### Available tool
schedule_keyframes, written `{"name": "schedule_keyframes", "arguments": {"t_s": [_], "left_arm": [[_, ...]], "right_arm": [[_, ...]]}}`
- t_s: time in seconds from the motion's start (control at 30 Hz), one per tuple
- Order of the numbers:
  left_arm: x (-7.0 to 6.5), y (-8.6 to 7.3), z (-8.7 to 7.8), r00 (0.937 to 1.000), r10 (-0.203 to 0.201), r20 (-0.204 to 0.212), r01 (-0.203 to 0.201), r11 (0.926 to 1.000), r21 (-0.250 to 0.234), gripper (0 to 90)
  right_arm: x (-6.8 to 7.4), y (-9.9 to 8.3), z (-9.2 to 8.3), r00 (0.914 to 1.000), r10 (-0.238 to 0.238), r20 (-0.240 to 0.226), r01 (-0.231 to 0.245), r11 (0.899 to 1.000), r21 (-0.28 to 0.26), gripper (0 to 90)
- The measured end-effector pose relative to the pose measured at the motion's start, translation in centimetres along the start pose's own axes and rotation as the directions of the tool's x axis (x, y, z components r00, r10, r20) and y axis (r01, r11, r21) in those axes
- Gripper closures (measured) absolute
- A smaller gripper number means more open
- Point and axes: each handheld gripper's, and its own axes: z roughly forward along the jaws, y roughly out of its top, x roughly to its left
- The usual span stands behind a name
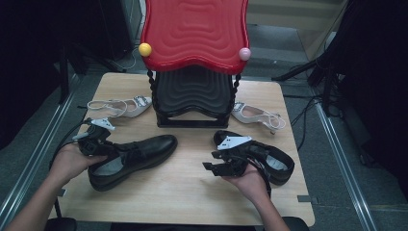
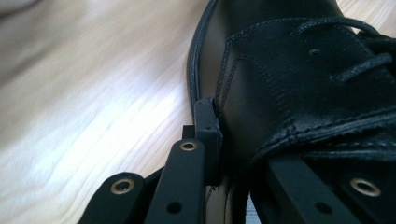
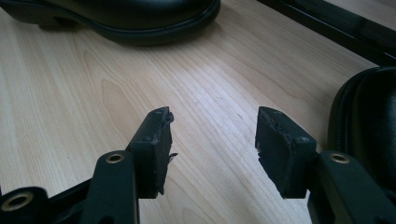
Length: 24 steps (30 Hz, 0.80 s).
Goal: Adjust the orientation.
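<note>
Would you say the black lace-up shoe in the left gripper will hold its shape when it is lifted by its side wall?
Probably yes: the black lace-up shoe looks like stiff leather on a thick sole. The left gripper pinches only its collar, so the long toe may sag downward. The glossy upper might slip a little.

We're in a recording lab or studio here, not anyone's home. A small wooden table (image 1: pixel 192 192) stands alone on grey floor, with metal rails (image 1: pixel 344 168) running along both sides. Black drapes (image 1: pixel 370 72) hang at three o'clock and darkness closes in at nine. Cables (image 1: pixel 308 113) trail over the floor at two o'clock. At twelve sits a staged prop, a red-and-black shoe rack (image 1: pixel 195 57), with shoes laid out in pairs around it.
</note>
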Motion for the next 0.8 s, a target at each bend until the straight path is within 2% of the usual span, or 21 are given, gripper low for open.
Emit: {"name": "schedule_keyframes", "arguments": {"t_s": [0.03, 0.1, 0.13, 0.2, 0.27, 0.4, 0.57, 0.63, 0.67, 0.8], "left_arm": [[0.0, 0.0, 0.0, 1.0, 0.0, 0.0, 0.0, 1.0, 0.0, 85.5], [-1.3, 1.3, 0.4, 0.9998, 0.017, 0.01, -0.017, 0.9999, 0.001, 85.6], [-1.3, 1.3, 0.4, 0.9998, 0.017, 0.01, -0.017, 0.9999, 0.001, 85.7], [-2.2, 2.2, 0.7, 0.9996, 0.026, 0.012, -0.026, 0.9996, -0.006, 85.6], [-3.3, 3.4, 1.3, 0.9995, 0.025, 0.021, -0.024, 0.9996, -0.013, 85.5], [-4.5, 4.7, 2.3, 0.9995, 0.027, 0.018, -0.027, 0.9995, -0.017, 85.5], [-5.2, 5.6, 3.5, 0.9997, 0.008, 0.024, -0.008, 0.9999, -0.007, 85.5], [-5.8, 6.2, 4.3, 1.0, 0.003, -0.001, -0.003, 1.0, 0.001, 85.5], [-5.8, 6.2, 4.3, 1.0, 0.003, -0.001, -0.003, 1.0, 0.001, 85.5], [-6.5, 6.5, 5.2, 0.9996, -0.026, -0.006, 0.026, 0.9994, -0.022, 85.3]], "right_arm": [[0.0, 0.0, 0.0, 1.0, 0.0, 0.0, 0.0, 1.0, 0.0, 46.5], [0.0, 0.0, -0.1, 1.0, -0.002, 0.004, 0.002, 1.0, -0.006, 46.5], [0.0, 0.0, -0.1, 1.0, -0.002, 0.004, 0.002, 1.0, -0.006, 46.5], [0.0, 0.0, -0.3, 1.0, 0.002, 0.006, -0.002, 1.0, -0.006, 46.6], [-0.1, -0.1, -0.4, 0.9999, 0.005, 0.01, -0.005, 1.0, -0.011, 46.8], [-0.2, -0.2, -0.7, 0.9998, 0.01, 0.017, -0.009, 1.0, -0.014, 46.9], [-0.3, -0.4, -0.9, 0.9996, 0.015, 0.023, -0.015, 1.0, -0.016, 47.0], [-0.2, -0.6, -1.0, 0.9994, 0.022, 0.026, -0.022, 1.0, -0.015, 47.1], [-0.2, -0.6, -1.0, 0.9994, 0.022, 0.026, -0.022, 1.0, -0.015, 47.1], [-0.1, -0.8, -1.0, 0.9993, 0.021, 0.032, -0.021, 1.0, -0.008, 47.4]]}}
